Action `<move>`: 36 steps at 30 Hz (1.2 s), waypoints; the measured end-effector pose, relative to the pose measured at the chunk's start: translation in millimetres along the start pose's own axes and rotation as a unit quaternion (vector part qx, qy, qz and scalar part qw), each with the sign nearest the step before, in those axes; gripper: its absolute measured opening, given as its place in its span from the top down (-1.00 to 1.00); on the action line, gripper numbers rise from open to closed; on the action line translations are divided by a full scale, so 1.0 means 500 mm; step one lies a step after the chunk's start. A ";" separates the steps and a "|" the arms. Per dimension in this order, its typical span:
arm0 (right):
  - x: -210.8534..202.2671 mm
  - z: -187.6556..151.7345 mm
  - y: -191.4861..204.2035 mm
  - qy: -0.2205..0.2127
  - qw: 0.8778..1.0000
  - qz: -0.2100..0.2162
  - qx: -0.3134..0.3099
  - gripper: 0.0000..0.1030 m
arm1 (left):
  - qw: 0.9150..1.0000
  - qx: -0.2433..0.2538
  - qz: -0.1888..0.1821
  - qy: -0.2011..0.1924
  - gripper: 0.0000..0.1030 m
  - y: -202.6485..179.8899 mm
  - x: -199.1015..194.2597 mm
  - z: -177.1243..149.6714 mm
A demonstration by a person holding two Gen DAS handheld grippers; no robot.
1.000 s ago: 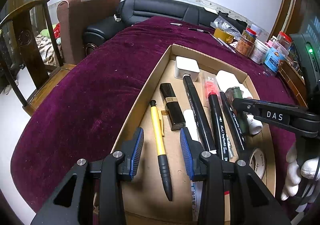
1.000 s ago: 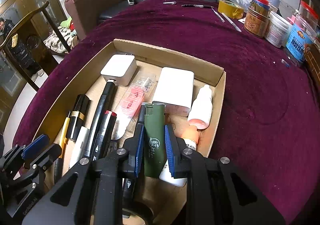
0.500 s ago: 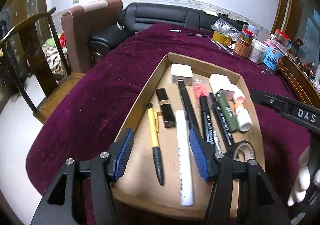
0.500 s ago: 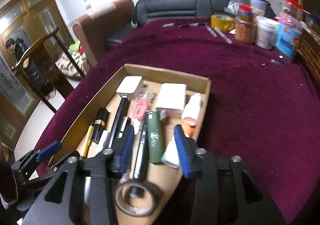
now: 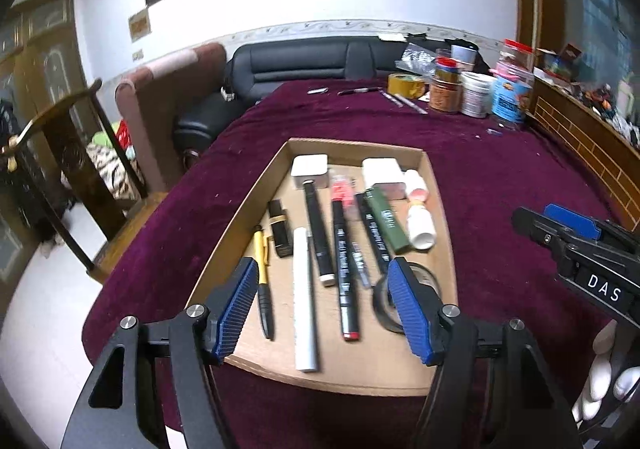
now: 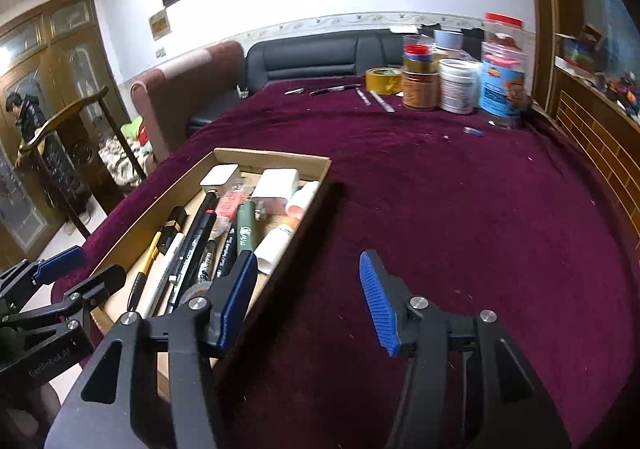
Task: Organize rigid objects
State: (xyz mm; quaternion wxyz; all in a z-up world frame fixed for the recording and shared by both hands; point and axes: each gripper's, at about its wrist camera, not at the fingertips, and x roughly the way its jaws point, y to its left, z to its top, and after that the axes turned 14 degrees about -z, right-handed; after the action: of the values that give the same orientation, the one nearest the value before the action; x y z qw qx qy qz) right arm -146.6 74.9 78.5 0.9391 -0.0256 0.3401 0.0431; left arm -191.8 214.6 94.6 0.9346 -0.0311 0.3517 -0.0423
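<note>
A shallow cardboard tray [image 5: 240,217] on the purple tablecloth holds a yellow pen [image 5: 262,269], a black lipstick [image 5: 280,229], a white tube [image 5: 304,301], black markers [image 5: 346,269], a green lighter [image 5: 386,219], white bottles [image 5: 420,221], two white chargers [image 5: 309,169] and a tape roll [image 5: 384,305]. My left gripper [image 5: 326,309] is open and empty, raised above the tray's near end. My right gripper [image 6: 308,301] is open and empty, above the cloth just right of the tray [image 6: 316,193]; the green lighter [image 6: 245,231] lies in the tray.
Jars and tubs [image 6: 460,85], a yellow tape roll [image 6: 383,81] and loose pens [image 6: 336,89] stand at the table's far side. A wooden chair [image 5: 60,169] and armchair [image 5: 168,121] are left of the table. A black sofa [image 5: 312,61] is behind.
My right gripper opened and let go of the green lighter, then drew back right of the tray. Both grippers rose and pulled back; my left gripper opened wider.
</note>
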 end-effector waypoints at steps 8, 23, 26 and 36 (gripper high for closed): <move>-0.029 -0.038 -0.042 -0.017 1.000 -0.003 0.023 -0.16 | 0.998 0.028 0.028 -0.053 -0.48 -0.064 -0.047 0.007; -0.107 -0.081 -0.028 -0.097 0.995 0.005 0.000 -0.37 | 0.982 0.010 0.045 -0.185 -0.98 -0.094 -0.167 0.044; -0.103 -0.093 -0.023 -0.098 0.995 -0.004 -0.009 -0.41 | 0.985 -0.009 0.040 -0.169 -0.98 -0.086 -0.152 0.039; -0.084 -0.127 0.018 -0.105 0.992 -0.027 -0.058 -0.56 | 0.993 -0.049 0.025 -0.108 -0.98 -0.067 -0.096 0.017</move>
State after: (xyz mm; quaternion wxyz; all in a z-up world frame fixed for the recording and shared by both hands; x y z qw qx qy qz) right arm -219.8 76.1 56.5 0.9674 -0.0844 0.2354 0.0397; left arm -224.1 186.3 135.1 0.9653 -0.0727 0.2510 0.0016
